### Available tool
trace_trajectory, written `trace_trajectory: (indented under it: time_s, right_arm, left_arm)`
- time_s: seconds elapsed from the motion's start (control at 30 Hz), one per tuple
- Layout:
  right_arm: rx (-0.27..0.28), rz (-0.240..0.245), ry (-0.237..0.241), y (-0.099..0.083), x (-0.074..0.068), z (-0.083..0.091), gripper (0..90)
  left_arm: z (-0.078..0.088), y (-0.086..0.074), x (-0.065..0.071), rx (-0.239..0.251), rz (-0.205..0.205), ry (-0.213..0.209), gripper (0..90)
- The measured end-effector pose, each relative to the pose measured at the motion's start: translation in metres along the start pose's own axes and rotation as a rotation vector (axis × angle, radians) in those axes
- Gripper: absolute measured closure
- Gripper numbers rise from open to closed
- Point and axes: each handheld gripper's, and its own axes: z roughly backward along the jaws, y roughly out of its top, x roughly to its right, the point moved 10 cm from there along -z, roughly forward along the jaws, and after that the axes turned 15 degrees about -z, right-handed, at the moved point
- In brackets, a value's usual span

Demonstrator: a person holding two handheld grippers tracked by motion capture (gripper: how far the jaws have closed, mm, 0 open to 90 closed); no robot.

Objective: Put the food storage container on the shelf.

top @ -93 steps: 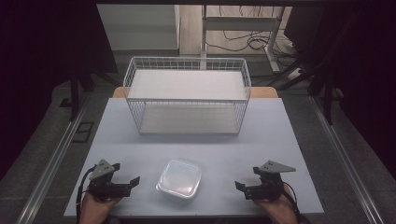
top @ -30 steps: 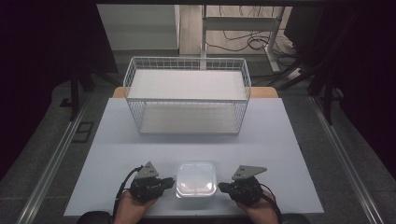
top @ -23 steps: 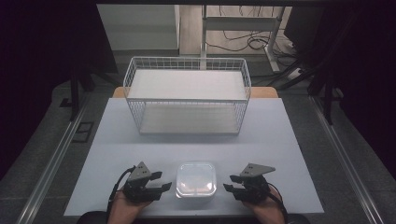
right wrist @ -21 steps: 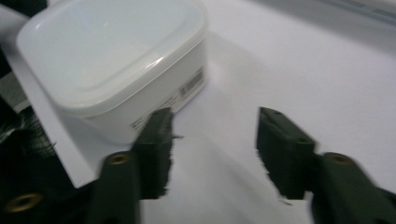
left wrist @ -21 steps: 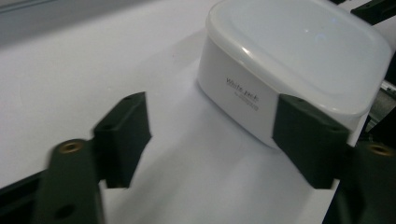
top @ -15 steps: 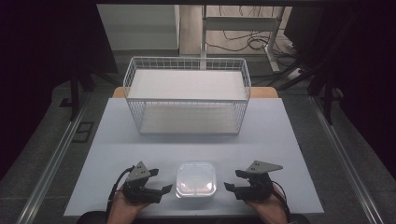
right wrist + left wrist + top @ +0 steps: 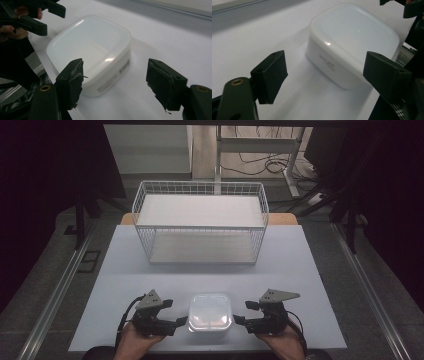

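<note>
Container: a white, square plastic container [image 7: 210, 312] lies upside down, base up, on the near part of the white surface [image 7: 300, 270], between the two grippers – touching neither.
Left gripper [image 7: 178, 321]: its fingers [image 7: 270, 75] have sprung apart within the last second and now stand wide, with nothing between them; a second ago they sat close against the container's left side, now there is a little gap.
Right gripper [image 7: 239, 321]: the same story – fingers [image 7: 71, 81] just opened, wide and empty, drawn back a touch from the container's right side.
Other change: about three seconds ago the container lay tilted and skewed; it now sits square to the surface's edge.
Meaning: likely a release after a two-handed squaring or turning of the container; it rests free and stable.
Wire basket [image 7: 200, 222]: stands empty at the far side, well apart from the container – a probable destination, with a fresh grip needed first.
</note>
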Motion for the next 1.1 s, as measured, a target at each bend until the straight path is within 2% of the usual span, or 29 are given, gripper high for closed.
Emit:
trace_trajectory:
  time_s: [0.1, 0.27, 0.43, 0.47, 0.5, 0.57, 0.6, 0.63, 0.67, 0.73, 0.77, 0.8, 0.87, 0.97, 1.0, 1.1]
  right_arm:
    - [0.003, 0.012, -0.001, 0.003, -0.003, -0.003, 28.6]
    - [-0.035, 0.035, 0.005, 0.004, -0.009, -0.021, 23.8]
    - [-0.067, 0.035, 0.007, 0.003, -0.009, -0.032, 20.1]
    - [-0.074, 0.026, 0.008, 0.002, -0.009, -0.035, 18.7]
    - [-0.074, 0.026, 0.008, 0.002, -0.009, -0.035, 18.7]
    - [-0.096, 0.011, 0.011, -0.002, -0.009, -0.039, 17.4]
    - [-0.119, -0.001, 0.020, -0.006, -0.010, -0.043, 17.3]
    - [-0.126, -0.018, 0.037, -0.008, -0.012, -0.044, 18.5]
    - [-0.126, -0.018, 0.037, -0.008, -0.012, -0.044, 18.5]
    - [-0.147, -0.029, 0.050, -0.010, -0.015, -0.044, 20.4]
    - [-0.152, -0.025, 0.039, -0.011, -0.017, -0.042, 21.3]
    - [-0.160, -0.016, 0.016, -0.013, -0.019, -0.039, 25.4]
    - [-0.161, -0.017, 0.007, -0.014, -0.020, -0.036, 28.8]
    - [-0.149, -0.031, -0.005, -0.014, -0.019, -0.027, 45.5]
    - [-0.148, -0.040, -0.008, -0.014, -0.019, -0.024, 48.1]
    - [-0.136, -0.060, -0.001, -0.013, -0.018, -0.021, 53.4]
  left_arm:
    - [-0.005, 0.004, 0.002, -0.002, -0.006, -0.008, 20.2]
    - [-0.022, 0.015, 0.003, -0.019, -0.019, -0.032, 19.5]
    - [-0.033, 0.013, 0.004, -0.030, -0.032, -0.020, 15.6]
    - [-0.035, 0.010, 0.007, -0.016, -0.007, -0.041, 15.0]
    - [-0.035, 0.010, 0.007, -0.016, -0.007, -0.041, 15.1]
    - [-0.035, 0.008, 0.010, -0.010, 0.022, -0.075, 15.2]
    - [-0.035, 0.008, 0.012, -0.007, 0.033, -0.092, 17.3]
    - [-0.034, 0.007, 0.018, -0.002, 0.051, -0.132, 19.7]
    - [-0.034, 0.007, 0.018, -0.002, 0.051, -0.132, 21.6]
    - [-0.031, 0.006, 0.022, -0.005, 0.054, -0.127, 22.4]
    - [-0.030, 0.005, 0.023, -0.010, 0.055, -0.131, 23.4]
    - [-0.026, 0.003, 0.026, -0.014, 0.078, -0.135, 27.2]
    - [-0.024, 0.001, 0.028, -0.018, 0.089, -0.139, 29.9]
    - [-0.015, 0.001, 0.029, -0.015, 0.096, -0.124, 42.6]
    - [-0.014, 0.001, 0.029, -0.015, 0.093, -0.123, 48.1]
    - [-0.011, 0.001, 0.029, -0.018, 0.101, -0.126, 54.7]
